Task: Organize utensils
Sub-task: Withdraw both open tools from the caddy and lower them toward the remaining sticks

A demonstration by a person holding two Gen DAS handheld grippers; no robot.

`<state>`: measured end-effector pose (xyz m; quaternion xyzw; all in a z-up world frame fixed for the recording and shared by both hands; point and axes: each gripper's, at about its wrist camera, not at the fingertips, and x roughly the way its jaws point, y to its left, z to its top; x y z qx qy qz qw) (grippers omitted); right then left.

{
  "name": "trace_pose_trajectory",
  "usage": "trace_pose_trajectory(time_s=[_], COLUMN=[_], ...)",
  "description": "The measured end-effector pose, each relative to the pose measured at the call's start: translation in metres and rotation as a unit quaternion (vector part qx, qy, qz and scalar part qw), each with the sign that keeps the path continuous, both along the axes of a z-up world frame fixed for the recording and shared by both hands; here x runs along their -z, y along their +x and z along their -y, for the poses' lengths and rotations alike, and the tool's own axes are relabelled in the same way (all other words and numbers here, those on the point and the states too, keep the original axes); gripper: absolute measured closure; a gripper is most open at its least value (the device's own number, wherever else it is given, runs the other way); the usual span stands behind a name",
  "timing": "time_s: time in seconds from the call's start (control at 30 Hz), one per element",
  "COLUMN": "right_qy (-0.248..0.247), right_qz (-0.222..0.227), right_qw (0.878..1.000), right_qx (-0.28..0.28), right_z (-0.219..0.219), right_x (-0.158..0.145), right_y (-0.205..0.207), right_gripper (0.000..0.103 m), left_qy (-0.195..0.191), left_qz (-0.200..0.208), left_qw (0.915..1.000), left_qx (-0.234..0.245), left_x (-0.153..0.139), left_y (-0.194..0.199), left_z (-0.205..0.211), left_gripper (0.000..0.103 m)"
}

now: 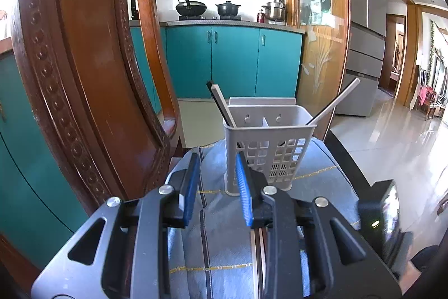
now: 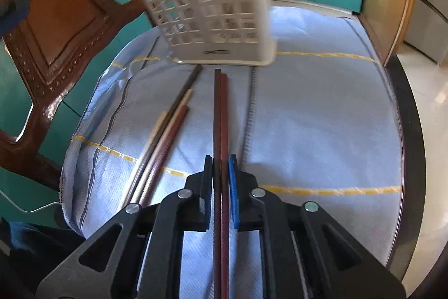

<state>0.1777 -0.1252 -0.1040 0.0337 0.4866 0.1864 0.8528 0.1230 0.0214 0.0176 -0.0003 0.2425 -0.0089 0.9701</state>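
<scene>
A round table (image 2: 406,108) with a dark rim carries a pale blue cloth (image 2: 308,116) crossed by yellow lines; the wooden chair (image 1: 72,52) beside it fills the left of the left wrist view and hides much of the kitchen. On the cloth stands the white slotted utensil holder (image 1: 268,142), its top cut off and blurred in the right wrist view. Two chopsticks lean out of its left compartment (image 1: 221,105) and a pale one (image 1: 333,102) from the right; their lower ends are hard to make out through the slots.

The left gripper (image 1: 217,181) hovers just short of the holder, blue-padded fingers spread with nothing between them. The right gripper (image 2: 221,187) is clamped on a pair of dark red chopsticks (image 2: 220,114), whose tips reach almost to the holder's base. Beside them lies a loose bundle of chopsticks (image 2: 165,136), its near ends hidden behind the gripper body.
</scene>
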Motion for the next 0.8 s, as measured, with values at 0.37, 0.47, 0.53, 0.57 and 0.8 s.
trace_pose_trajectory(time_s=[0.37, 0.47, 0.53, 0.57, 0.8], right_qy=[-0.008, -0.009, -0.015, -0.021, -0.046], right_qz=[0.011, 0.006, 0.008, 0.011, 0.025], right_qw=[1.0, 1.0, 1.0, 1.0, 0.998], right_qx=[0.018, 0.018, 0.02, 0.02, 0.022], right_z=[0.026, 0.025, 0.025, 0.025, 0.024], right_x=[-0.002, 0.0, 0.0, 0.0, -0.001], right_y=[-0.016, -0.013, -0.013, -0.013, -0.013], right_gripper=[0.091, 0.091, 0.091, 0.091, 0.091], left_qy=[0.019, 0.029, 0.032, 0.032, 0.034], left_qz=[-0.05, -0.059, -0.064, -0.066, -0.074], left_qw=[0.9983, 0.9974, 0.997, 0.9968, 0.9963], left_qx=[0.022, 0.028, 0.03, 0.03, 0.028], left_x=[0.025, 0.031, 0.033, 0.034, 0.037], left_y=[0.007, 0.007, 0.007, 0.007, 0.006], left_z=[0.019, 0.026, 0.028, 0.029, 0.03], left_gripper=[0.073, 0.072, 0.07, 0.07, 0.068])
